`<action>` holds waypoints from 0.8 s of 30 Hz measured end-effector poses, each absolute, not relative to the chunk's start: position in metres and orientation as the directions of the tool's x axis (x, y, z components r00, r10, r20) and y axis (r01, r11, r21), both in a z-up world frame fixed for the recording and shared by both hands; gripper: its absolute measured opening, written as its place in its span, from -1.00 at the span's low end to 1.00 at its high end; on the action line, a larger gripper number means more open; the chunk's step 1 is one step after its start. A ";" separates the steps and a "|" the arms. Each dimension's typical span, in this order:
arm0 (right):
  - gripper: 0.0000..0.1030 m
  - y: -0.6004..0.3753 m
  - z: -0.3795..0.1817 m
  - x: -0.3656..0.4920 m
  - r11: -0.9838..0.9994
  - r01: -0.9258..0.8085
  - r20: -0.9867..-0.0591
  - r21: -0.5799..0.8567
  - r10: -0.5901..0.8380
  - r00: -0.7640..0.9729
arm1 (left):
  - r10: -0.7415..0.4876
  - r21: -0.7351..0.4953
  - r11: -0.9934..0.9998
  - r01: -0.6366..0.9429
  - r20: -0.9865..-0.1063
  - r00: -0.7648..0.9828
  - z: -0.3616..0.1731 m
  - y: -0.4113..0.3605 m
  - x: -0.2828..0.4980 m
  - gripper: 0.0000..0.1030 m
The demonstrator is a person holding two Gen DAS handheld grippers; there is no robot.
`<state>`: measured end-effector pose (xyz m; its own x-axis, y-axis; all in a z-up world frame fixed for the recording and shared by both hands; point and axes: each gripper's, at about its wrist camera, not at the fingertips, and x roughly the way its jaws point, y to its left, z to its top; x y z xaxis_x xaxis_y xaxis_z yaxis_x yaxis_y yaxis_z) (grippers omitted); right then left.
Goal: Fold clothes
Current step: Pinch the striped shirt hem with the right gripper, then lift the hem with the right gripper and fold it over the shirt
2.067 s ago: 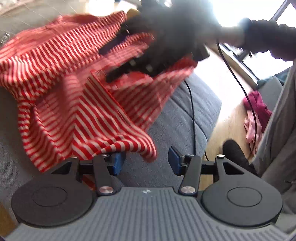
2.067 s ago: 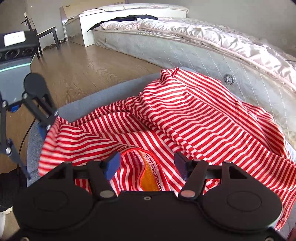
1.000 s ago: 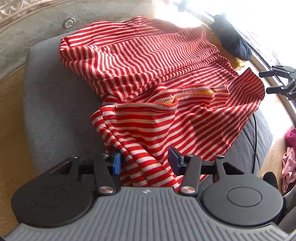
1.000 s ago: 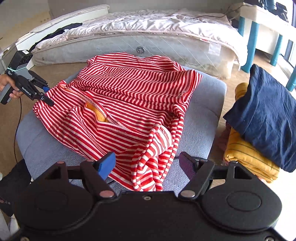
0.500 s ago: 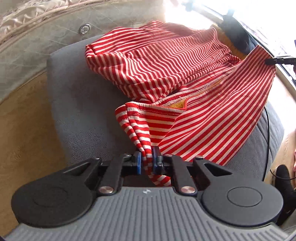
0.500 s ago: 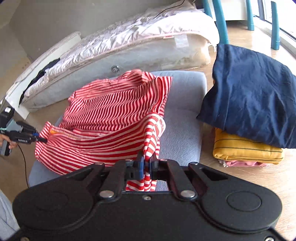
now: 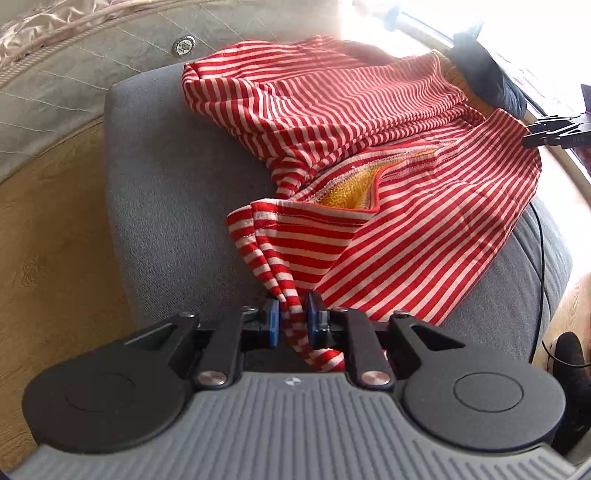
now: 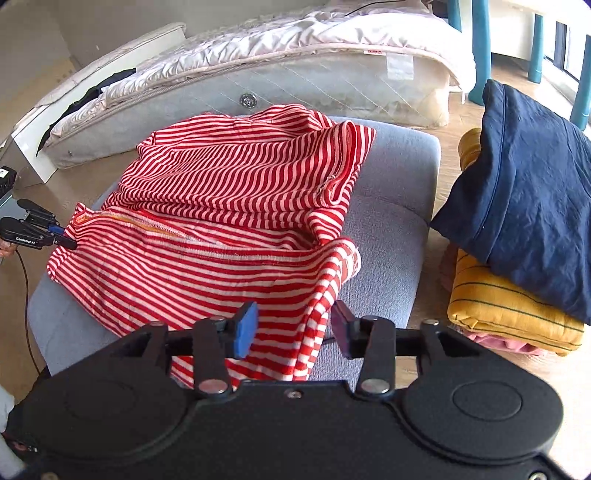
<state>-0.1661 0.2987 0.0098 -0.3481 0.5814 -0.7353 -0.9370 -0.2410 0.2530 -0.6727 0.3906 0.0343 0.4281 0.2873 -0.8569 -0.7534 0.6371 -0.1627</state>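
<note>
The striped garment (image 8: 229, 206) lies spread over the grey cushion (image 8: 391, 236), one edge hanging off its near side; left gripper (image 7: 291, 325) pinches a corner, right gripper (image 8: 291, 325) gapes around loose cloth; next, likely, regrip and fold across.

A grey upholstered ottoman (image 8: 391, 229) stands on a wooden floor (image 7: 48, 236). Behind it lies a mattress (image 8: 295, 79) with a quilted side and a round metal vent (image 8: 248, 99); a pale quilt (image 8: 280, 35) covers its top. A dark garment (image 8: 99, 86) lies on a second mattress at far left. Beside the ottoman, on the floor, a navy folded garment (image 8: 524, 192) rests on a yellow striped one (image 8: 506, 306), with pink fabric (image 8: 495, 341) beneath. Teal furniture legs (image 8: 480, 48) stand beyond. A black cable (image 7: 541, 258) hangs over the ottoman edge.
</note>
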 end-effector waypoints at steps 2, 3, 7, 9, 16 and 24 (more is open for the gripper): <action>0.07 0.303 0.012 -0.169 -0.249 -0.936 -0.728 0.249 0.590 -0.350 | 0.319 -0.144 0.628 -0.765 -0.849 0.422 0.038 0.396 -0.673 0.09; 0.09 0.305 0.012 -0.171 -0.250 -0.941 -0.728 0.227 0.598 -0.335 | 0.350 -0.112 0.617 -0.779 -0.848 0.399 0.039 0.400 -0.671 0.15; 0.10 0.315 0.007 -0.180 -0.282 -0.943 -0.750 0.179 0.580 -0.316 | 0.376 -0.101 0.592 -0.800 -0.843 0.384 0.039 0.413 -0.667 0.14; -0.14 0.318 0.002 -0.187 -0.300 -0.944 -0.774 0.140 0.561 -0.294 | 0.348 -0.134 0.599 -0.790 -0.845 0.407 0.039 0.415 -0.665 -0.41; -0.88 0.311 0.031 -0.185 -0.356 -0.930 -0.745 0.086 0.597 -0.298 | 0.387 -0.173 0.621 -0.765 -0.781 0.491 0.064 0.404 -0.677 -0.85; -0.88 0.358 0.082 -0.177 -0.334 -0.942 -0.632 -0.011 0.733 -0.252 | 0.539 -0.063 0.600 -0.798 -0.705 0.461 0.108 0.443 -0.673 -0.85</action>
